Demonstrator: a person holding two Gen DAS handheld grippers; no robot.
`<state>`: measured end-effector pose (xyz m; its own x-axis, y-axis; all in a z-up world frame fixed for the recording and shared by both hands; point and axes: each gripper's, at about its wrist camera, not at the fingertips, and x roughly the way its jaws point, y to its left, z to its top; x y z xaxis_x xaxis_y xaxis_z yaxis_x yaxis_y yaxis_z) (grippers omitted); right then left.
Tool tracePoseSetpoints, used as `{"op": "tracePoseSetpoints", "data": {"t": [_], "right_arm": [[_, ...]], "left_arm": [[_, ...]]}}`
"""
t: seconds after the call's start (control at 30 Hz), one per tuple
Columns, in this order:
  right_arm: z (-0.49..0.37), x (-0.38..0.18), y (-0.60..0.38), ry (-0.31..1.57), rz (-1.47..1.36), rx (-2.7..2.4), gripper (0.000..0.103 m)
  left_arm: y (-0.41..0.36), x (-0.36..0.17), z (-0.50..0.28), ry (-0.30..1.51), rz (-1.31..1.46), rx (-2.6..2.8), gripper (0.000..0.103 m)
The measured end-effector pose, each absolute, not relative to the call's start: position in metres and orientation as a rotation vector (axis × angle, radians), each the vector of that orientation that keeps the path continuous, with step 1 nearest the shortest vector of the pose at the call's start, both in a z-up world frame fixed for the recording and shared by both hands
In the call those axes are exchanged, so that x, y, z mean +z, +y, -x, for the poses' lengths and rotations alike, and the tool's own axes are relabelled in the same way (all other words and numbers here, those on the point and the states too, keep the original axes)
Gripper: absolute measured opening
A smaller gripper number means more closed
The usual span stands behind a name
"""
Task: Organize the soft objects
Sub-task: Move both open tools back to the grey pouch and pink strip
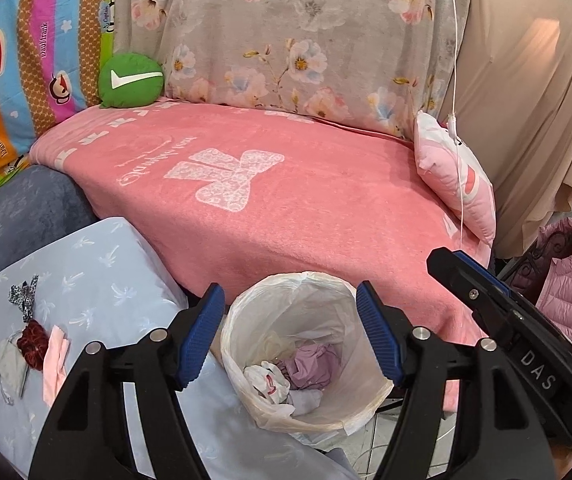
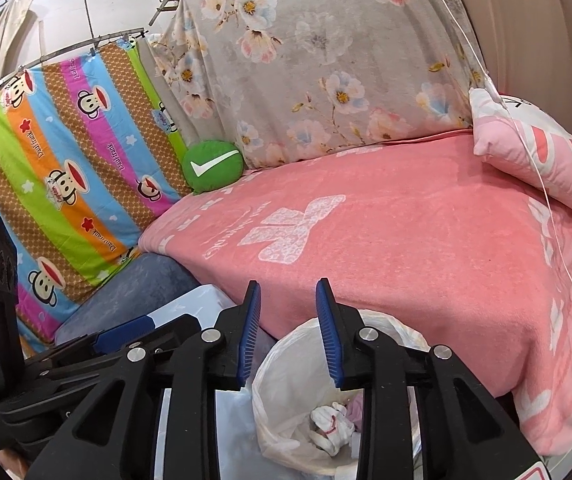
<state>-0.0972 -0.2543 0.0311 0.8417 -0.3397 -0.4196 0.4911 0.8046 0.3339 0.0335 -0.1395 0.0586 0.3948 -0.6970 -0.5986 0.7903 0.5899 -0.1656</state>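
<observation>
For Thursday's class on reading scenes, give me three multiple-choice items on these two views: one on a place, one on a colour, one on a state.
1. Where does the green cushion sit?
A. In the bin
B. At the far left corner of the pink blanket, against the hanging cloths
C. On the pale blue pillow

2. What colour are the gripper pads?
A. Blue
B. Red
C. White

3. How is the left gripper now?
A. Shut on a cloth
B. Shut on nothing
C. Open and holding nothing, above the lined bin

Answers:
1 B: it rests at the blanket's back corner beside the striped sheet.
2 A: the ribbed pads on both grippers are blue.
3 C: a wide gap shows between its fingers, with the bin visible through it.
</observation>
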Motion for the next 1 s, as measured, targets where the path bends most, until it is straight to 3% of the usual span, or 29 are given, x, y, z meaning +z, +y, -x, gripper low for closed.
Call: {"op": "tracePoseSetpoints", "data": {"t": [0.6, 1.0], "right_arm": [[0.067, 0.033, -0.217, 0.398, -0.399, -0.386, 0.031], [0.030, 0.027, -0.170, 0.449, -0.352, -0.309, 0.039]], "left_arm": [[-0.102, 0.056, -0.056, 0.702, -0.088, -0.887, 0.065], [-0.053, 0.039, -0.087, 0.749, -0.025, -0.785, 0.065]]}}
